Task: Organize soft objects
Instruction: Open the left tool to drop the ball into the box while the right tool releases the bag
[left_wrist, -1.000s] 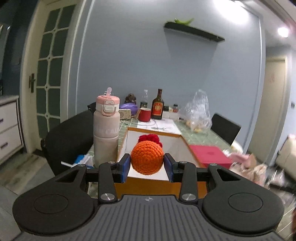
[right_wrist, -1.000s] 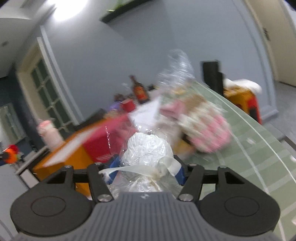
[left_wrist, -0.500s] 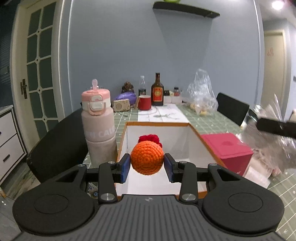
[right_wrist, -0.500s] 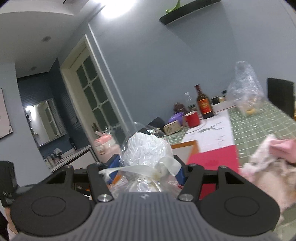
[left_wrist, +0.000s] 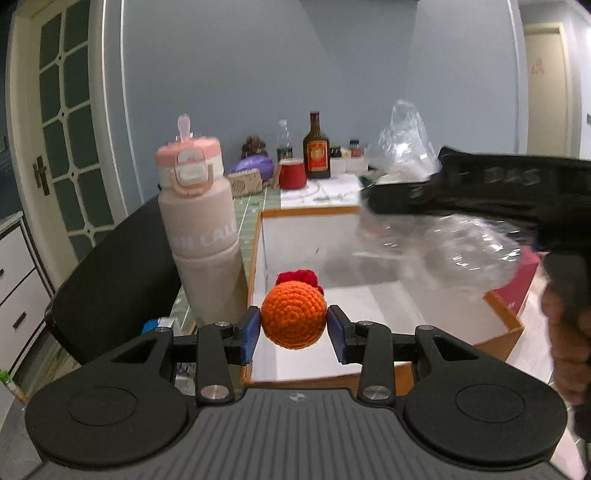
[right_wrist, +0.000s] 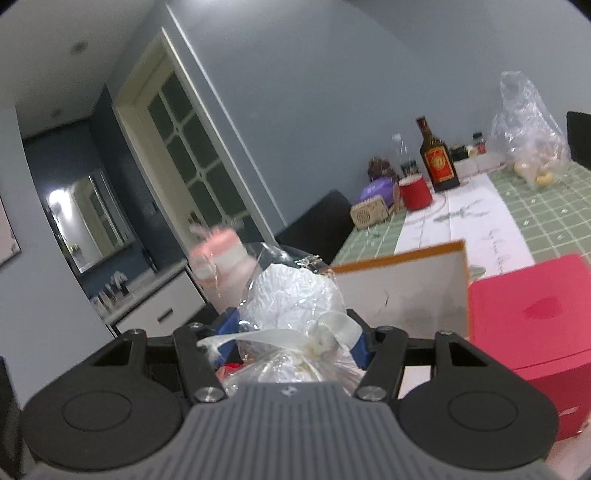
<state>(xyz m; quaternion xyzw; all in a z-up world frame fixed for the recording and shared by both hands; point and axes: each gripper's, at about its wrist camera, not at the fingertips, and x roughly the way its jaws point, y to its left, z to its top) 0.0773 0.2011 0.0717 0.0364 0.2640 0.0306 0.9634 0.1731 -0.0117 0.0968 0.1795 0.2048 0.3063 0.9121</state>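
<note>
My left gripper (left_wrist: 293, 332) is shut on an orange crochet ball (left_wrist: 293, 314) with a red tuft, held over the near end of an open white box with an orange rim (left_wrist: 504, 308). My right gripper (right_wrist: 295, 334) is shut on a white soft object wrapped in clear cellophane with a cream ribbon (right_wrist: 299, 306). In the left wrist view the right gripper's black body (left_wrist: 480, 188) and its cellophane bundle (left_wrist: 443, 251) hang over the box's right side. The box's far wall shows in the right wrist view (right_wrist: 402, 284).
A pink water bottle (left_wrist: 201, 236) stands left of the box. A red box (right_wrist: 532, 321) sits to its right. A red cup (right_wrist: 415, 192), a brown bottle (right_wrist: 437, 158), a plastic bag (right_wrist: 528, 129) and a black chair (left_wrist: 110, 273) are nearby.
The right gripper with its cellophane bundle has swung left, from beside the red box to over the white box. The left gripper has tilted down over the box, still holding the ball.
</note>
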